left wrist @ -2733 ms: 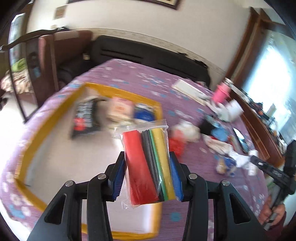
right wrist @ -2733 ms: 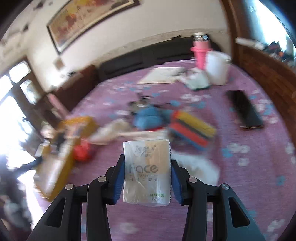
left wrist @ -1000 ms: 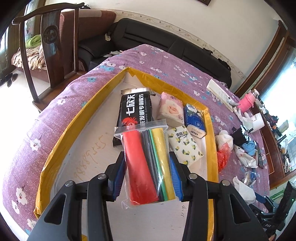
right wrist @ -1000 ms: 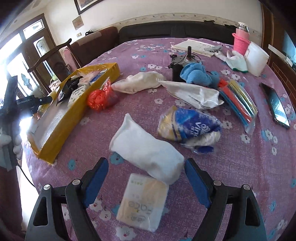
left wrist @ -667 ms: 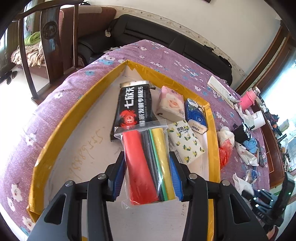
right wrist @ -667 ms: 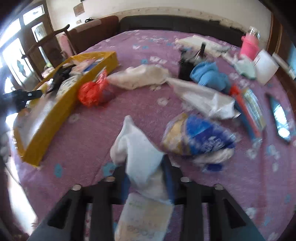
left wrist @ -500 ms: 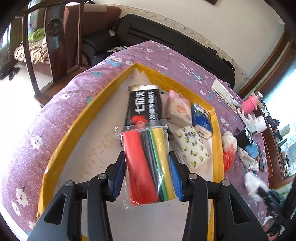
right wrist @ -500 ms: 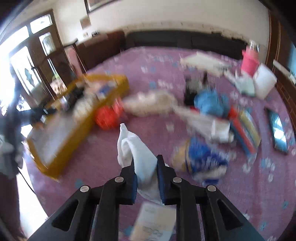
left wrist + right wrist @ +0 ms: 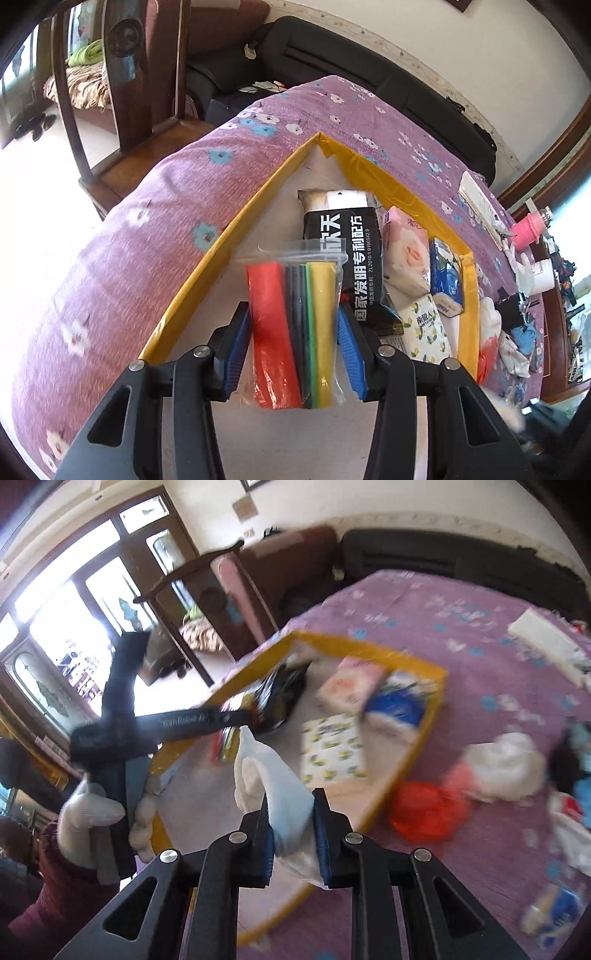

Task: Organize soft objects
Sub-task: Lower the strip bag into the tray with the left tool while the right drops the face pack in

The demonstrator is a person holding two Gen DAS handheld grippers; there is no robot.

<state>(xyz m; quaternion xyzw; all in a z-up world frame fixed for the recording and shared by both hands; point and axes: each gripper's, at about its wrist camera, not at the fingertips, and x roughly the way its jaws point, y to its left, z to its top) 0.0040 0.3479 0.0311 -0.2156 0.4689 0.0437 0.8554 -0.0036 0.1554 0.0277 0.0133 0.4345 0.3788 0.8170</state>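
My left gripper is shut on a clear bag of red, black, green and yellow strips and holds it over the yellow-rimmed box. The box holds a black packet, a pink tissue pack, a blue pack and a lemon-print pack. My right gripper is shut on a white sock and holds it above the near part of the same box. The left gripper's body shows in the right wrist view, in a gloved hand.
A red plastic bag and a white cloth lie on the purple flowered tablecloth just right of the box. More loose items sit further right. A wooden chair and a dark sofa stand behind the table.
My right gripper let go of the tissue pack, closed on the white sock, lifted it and swung left to the box. My left gripper kept the strip bag and shifted slightly over the box.
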